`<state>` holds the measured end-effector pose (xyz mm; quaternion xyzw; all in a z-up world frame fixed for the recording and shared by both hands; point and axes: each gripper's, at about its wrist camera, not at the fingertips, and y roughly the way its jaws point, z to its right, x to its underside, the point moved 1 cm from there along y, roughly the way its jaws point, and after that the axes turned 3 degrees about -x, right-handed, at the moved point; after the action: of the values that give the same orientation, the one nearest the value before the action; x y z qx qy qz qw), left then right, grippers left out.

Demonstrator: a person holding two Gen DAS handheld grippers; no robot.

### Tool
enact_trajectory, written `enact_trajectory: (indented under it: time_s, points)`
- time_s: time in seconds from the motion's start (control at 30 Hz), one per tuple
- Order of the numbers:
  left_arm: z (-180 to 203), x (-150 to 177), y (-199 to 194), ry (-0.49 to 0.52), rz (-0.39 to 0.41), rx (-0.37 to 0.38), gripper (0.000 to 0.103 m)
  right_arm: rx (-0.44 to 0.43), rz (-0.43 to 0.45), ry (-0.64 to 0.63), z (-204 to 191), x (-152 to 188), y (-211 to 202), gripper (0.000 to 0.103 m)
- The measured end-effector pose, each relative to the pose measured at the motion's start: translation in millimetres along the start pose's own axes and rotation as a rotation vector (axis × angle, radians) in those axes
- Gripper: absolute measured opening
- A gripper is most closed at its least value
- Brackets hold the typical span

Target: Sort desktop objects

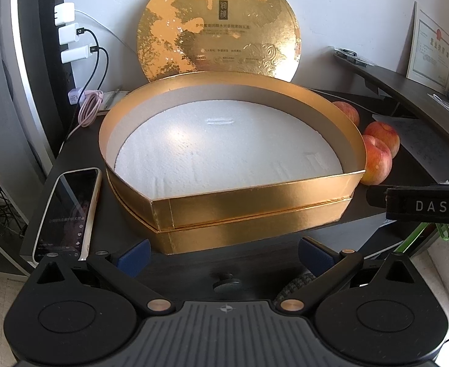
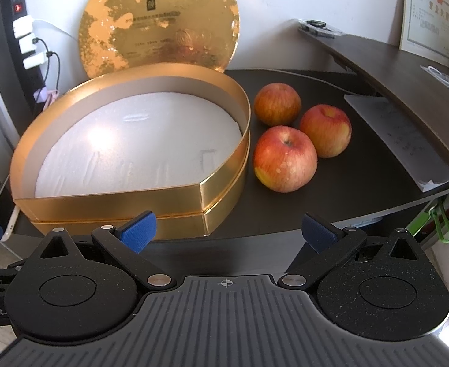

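A gold box (image 1: 255, 211) (image 2: 111, 205) with a white foam floor stands open on the dark desk (image 2: 331, 189). Its round gold lid (image 1: 218, 24) (image 2: 160, 18) leans upright against the wall behind it. Three red apples lie right of the box: a near one (image 2: 284, 159), one further right (image 2: 325, 130) and a far one (image 2: 277, 99); they also show in the left wrist view (image 1: 380, 140). A phone (image 1: 66, 211) lies left of the box. My left gripper (image 1: 224, 255) is open before the box's front wall. My right gripper (image 2: 229, 232) is open, short of the apples, holding nothing.
A power strip with white chargers and black cables (image 1: 68, 33) hangs at the left wall, and a pink cable (image 1: 88, 108) trails onto the desk. A raised shelf (image 2: 392, 61) at the right carries a framed certificate (image 2: 429, 12). Papers (image 2: 398, 134) lie under it.
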<state>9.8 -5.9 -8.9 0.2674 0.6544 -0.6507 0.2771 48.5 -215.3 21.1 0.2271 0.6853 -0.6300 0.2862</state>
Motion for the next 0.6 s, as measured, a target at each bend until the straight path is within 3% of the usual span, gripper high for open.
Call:
enact_trajectory:
  time_s: [0.47, 0.6]
  points:
    - [4, 2, 11, 0.005, -0.099, 0.017, 0.103, -0.073, 0.058, 0.07, 13, 3, 4, 0.103]
    - [7, 1, 10, 0.004, -0.091, 0.044, 0.103, -0.111, 0.058, 0.127, 23, 2, 7, 0.103]
